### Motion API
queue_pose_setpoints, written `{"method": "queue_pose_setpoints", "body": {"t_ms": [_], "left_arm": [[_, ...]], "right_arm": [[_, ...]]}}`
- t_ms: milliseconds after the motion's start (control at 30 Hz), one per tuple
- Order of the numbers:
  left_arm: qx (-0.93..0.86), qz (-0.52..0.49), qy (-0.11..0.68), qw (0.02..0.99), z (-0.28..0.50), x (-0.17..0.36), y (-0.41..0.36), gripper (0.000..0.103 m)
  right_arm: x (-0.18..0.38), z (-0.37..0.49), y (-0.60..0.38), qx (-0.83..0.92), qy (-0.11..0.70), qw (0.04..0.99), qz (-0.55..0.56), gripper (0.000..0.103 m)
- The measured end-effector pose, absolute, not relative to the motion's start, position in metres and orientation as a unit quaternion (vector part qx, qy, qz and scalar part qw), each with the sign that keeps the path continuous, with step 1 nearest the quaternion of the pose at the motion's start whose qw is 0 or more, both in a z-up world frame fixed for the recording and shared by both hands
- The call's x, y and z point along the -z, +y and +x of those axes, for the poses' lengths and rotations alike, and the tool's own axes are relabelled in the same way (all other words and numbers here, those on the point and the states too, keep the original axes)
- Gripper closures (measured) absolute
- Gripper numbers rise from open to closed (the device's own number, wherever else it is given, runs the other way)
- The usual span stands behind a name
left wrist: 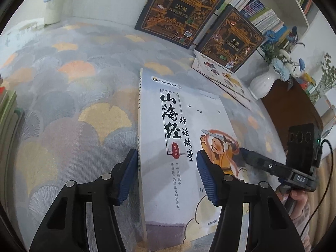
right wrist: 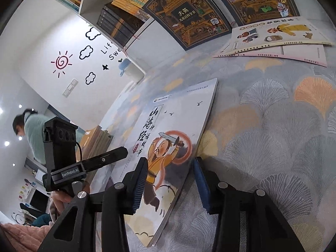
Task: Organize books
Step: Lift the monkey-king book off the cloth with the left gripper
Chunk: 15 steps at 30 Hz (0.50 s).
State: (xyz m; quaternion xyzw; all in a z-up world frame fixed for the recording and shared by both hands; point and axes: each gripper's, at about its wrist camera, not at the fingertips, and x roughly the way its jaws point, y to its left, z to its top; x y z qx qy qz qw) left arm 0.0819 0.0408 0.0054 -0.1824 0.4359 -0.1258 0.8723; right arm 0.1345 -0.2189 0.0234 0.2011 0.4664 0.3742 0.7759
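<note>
A thin white picture book (left wrist: 178, 130) with black calligraphy and a sword-waving figure lies flat on the patterned cloth; it also shows in the right wrist view (right wrist: 168, 138). My left gripper (left wrist: 166, 178) is open, its jaws straddling the book's spine edge near the bottom. My right gripper (right wrist: 170, 185) is open, its jaws straddling the book's opposite long edge. Neither pad visibly presses the cover. Two dark ornate hardcovers (left wrist: 178, 10) (left wrist: 231, 37) lean against the shelf behind. Several thin booklets (left wrist: 222, 77) lie flat before them.
A white bookshelf (left wrist: 252, 2) packed with books stands at the back. A white vase with blue flowers (left wrist: 264, 82) stands on the right by a brown board (left wrist: 292, 109). A pale bottle (left wrist: 54, 6) stands far left. A book stack (right wrist: 98, 138) sits at the cloth's left edge.
</note>
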Motion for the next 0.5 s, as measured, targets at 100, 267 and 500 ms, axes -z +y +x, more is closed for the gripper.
{"method": "queue_pose_setpoints", "body": {"t_ms": [100, 267, 500], "left_arm": [[0.121, -0.166, 0.435, 0.877, 0.081, -0.006, 0.037, 0.048], [0.116, -0.150, 0.433, 0.881, 0.081, -0.006, 0.034, 0.048], [0.086, -0.127, 0.422, 0.894, 0.077, -0.006, 0.023, 0.048]], "right_arm": [[-0.024, 0.133, -0.218, -0.375, 0.467, 0.775, 0.200, 0.060], [-0.024, 0.134, -0.218, -0.376, 0.467, 0.775, 0.201, 0.060], [-0.024, 0.134, -0.217, -0.376, 0.468, 0.775, 0.200, 0.060]]}}
